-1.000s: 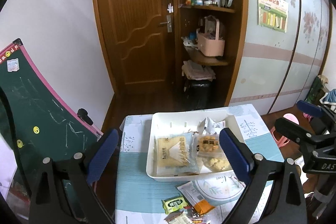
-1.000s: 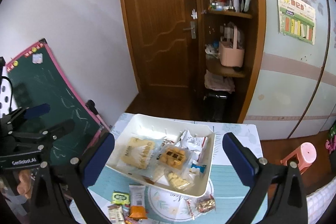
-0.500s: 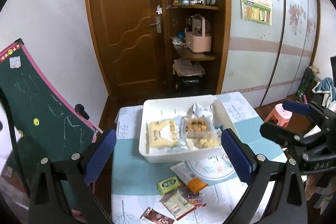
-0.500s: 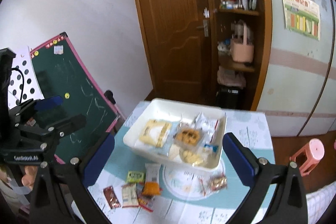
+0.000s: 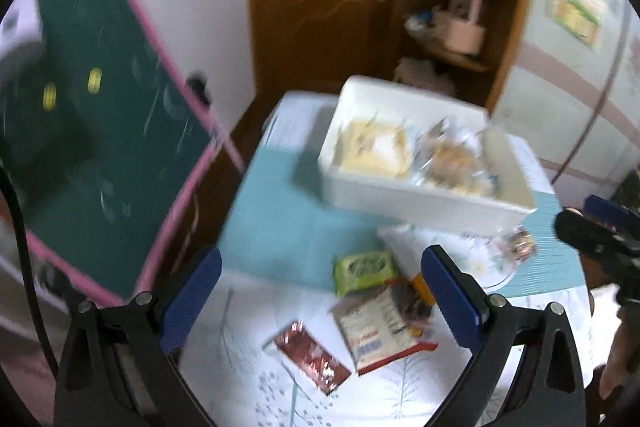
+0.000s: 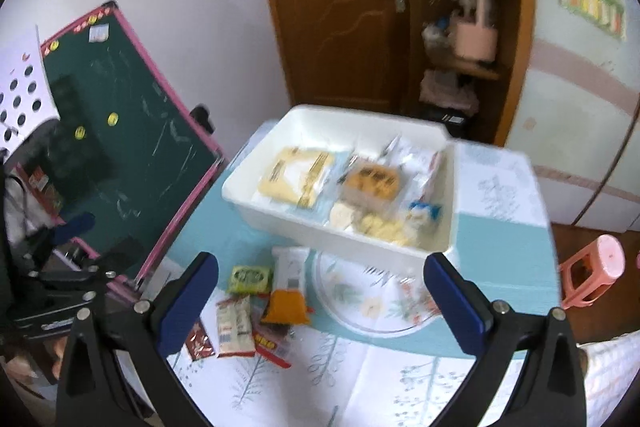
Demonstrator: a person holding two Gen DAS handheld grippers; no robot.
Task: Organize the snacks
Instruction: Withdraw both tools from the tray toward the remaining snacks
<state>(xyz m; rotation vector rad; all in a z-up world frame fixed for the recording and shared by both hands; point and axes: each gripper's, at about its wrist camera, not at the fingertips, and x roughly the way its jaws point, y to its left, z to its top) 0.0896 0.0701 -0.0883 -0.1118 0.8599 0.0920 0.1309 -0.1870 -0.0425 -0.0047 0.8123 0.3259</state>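
The loose snacks lie in a cluster on the desk (image 6: 400,379), on the near side of the white bin (image 6: 451,187), and the left gripper (image 5: 320,301) hangs right over them with its jaws spread wide and nothing between them. In the left wrist view the red packet (image 5: 310,357) sits low between the fingers, its long axis running diagonally from upper left to lower right; the white packet (image 5: 378,331) lies just to its right, touching or overlapping the orange packet (image 5: 418,285), and the green packet (image 5: 364,269) lies a little farther on toward the bin. The right gripper (image 6: 320,303), also wide open and empty, is higher and farther right; from it the same cluster falls toward its left finger, so the left gripper looks the nearer for a pick. A wrapped candy (image 5: 518,247) lies apart to the right on the plate print, closer to the right gripper. The bin already holds a yellow pack (image 6: 296,175) and several biscuit bags. The packets crowd one another, so a grasp on the white one may drag the orange along. A chalkboard (image 5: 100,131) leans beside the desk's left edge, clear of the path to the bin. Both views are blurred.
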